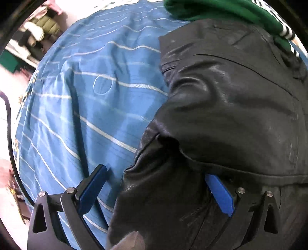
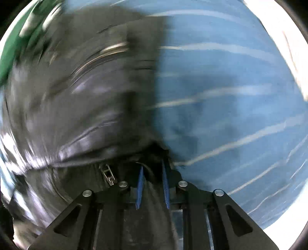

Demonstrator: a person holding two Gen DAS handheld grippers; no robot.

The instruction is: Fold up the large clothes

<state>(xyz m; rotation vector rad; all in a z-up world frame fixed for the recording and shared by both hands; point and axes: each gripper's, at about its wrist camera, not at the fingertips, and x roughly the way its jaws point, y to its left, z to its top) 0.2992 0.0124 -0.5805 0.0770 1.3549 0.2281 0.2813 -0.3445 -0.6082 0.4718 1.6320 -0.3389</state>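
A blue striped bedspread formed the working surface. The right gripper was clenched on a fold of the black leather jacket, which spread away to its left; the left gripper stood wide, jacket edge lying loose between its fingers. A green garment lay beyond.

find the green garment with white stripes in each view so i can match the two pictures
Left wrist view: the green garment with white stripes lies along the top edge, right of centre, beyond the black leather jacket.
Right wrist view: a blurred green patch at the upper left edge, beyond the same jacket.
Shared landmark: the blue bedcover with thin white stripes under the jacket.
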